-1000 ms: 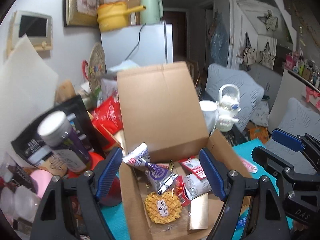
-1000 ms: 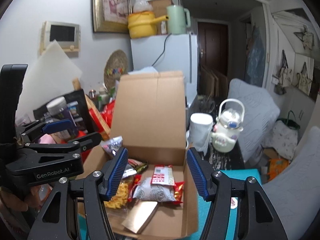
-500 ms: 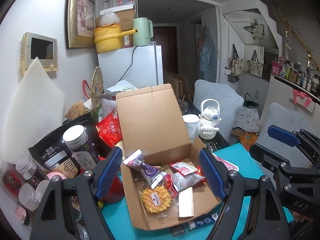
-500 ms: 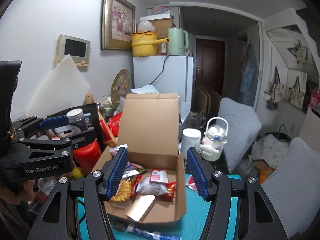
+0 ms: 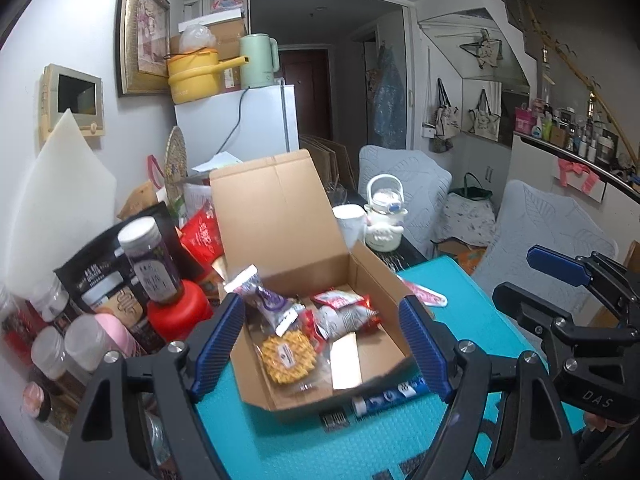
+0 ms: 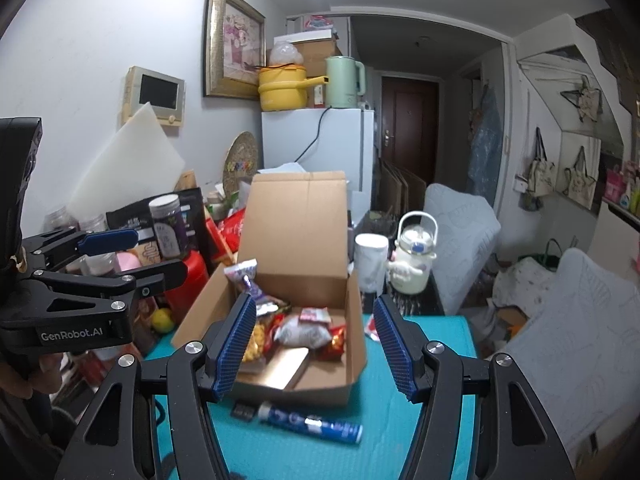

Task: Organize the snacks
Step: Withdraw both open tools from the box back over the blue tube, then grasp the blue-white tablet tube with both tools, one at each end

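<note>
Left wrist view. The left gripper (image 5: pixel 322 344) hangs above the teal counter (image 5: pixel 304 440) with its fingers (image 5: pixel 218 344) spread wide and nothing between them. A second ago the same view was filled by the cardboard box (image 5: pixel 368 280); the box now sits lower and smaller in the picture, and counter in front of it that was hidden is exposed. Judgement: the gripper has backed away after a deposit or an inspection, not toward a pick. The box stands open, lid upright, holding a waffle biscuit (image 5: pixel 286 356), a purple packet (image 5: pixel 262 300) leaning on its left wall, a grey-and-red packet (image 5: pixel 344 316) and a tan flat bar (image 5: pixel 346 362). A blue tube (image 5: pixel 390 396) lies on the counter touching or just beside the box's front wall, outside it. A pink wrapper (image 5: pixel 424 294) lies just right of the box, also outside. Jars and bags crowd the left side, including a purple-labelled jar (image 5: pixel 150 266).

Right wrist view. The right gripper (image 6: pixel 316 346) is likewise withdrawn, fingers (image 6: pixel 236 344) apart and empty. The blue tube (image 6: pixel 310 424) shows plainly in front of the box (image 6: pixel 356 340), which earlier pictures cut off.

Finding: most snacks are boxed; the tube and the wrapper remain outstanding, and both grippers are free to collect them.
</note>
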The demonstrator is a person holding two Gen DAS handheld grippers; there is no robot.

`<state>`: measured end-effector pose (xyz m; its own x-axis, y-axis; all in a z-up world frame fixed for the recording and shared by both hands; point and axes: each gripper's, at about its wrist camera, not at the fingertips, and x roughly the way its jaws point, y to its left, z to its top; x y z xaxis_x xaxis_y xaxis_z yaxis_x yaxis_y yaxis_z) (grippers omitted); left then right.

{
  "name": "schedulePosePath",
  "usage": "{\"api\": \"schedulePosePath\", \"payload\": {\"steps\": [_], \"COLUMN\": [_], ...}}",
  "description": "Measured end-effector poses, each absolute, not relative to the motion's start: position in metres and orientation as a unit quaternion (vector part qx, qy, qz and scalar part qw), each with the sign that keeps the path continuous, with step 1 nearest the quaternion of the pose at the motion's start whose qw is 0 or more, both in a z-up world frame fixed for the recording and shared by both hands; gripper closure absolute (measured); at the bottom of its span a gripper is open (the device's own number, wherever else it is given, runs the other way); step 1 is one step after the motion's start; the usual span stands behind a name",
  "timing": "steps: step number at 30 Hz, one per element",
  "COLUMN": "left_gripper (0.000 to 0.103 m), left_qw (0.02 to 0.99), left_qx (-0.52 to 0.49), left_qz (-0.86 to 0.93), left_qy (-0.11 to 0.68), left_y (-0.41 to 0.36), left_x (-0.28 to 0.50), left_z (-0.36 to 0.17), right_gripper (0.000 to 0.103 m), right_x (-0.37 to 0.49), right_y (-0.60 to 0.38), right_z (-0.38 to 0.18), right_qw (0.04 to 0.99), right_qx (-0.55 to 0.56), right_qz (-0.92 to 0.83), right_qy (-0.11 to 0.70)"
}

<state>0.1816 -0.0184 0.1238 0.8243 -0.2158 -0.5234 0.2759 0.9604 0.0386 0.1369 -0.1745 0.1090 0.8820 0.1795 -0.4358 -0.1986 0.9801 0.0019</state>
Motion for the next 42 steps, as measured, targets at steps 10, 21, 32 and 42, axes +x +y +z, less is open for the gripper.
{"api": "schedulePosePath", "payload": {"steps": [10,21,32,42], "left_gripper": [0.023,0.023,0.024,0.024], "left_qw": [0.939,0.933,0.913,0.897], "left_qx": [0.054,0.059,0.043,0.018], "left_qz": [-0.156,-0.162,-0.174,-0.169], "left_qy": [0.301,0.316,0.367,0.408], "left_y": [-0.027,-0.032,-0.038,-0.042], "left_x": [0.159,0.139,0.147,0.171], "left_z": [0.083,0.054,0.010,-0.032], "right_gripper": [0.039,0.039,0.039,0.039], "right_x": [0.114,0.097,0.104,0.131], "right_y": [-0.173,-0.177,-0.193,-0.206], "right_z": [0.071,0.024,-0.020,-0.055], "right_qw": [0.962,0.949,0.932,0.917], "right_qx": [-0.026,0.002,0.016,0.029], "right_qz": [0.093,0.104,0.096,0.107], "right_qy": [0.255,0.298,0.349,0.382]}}
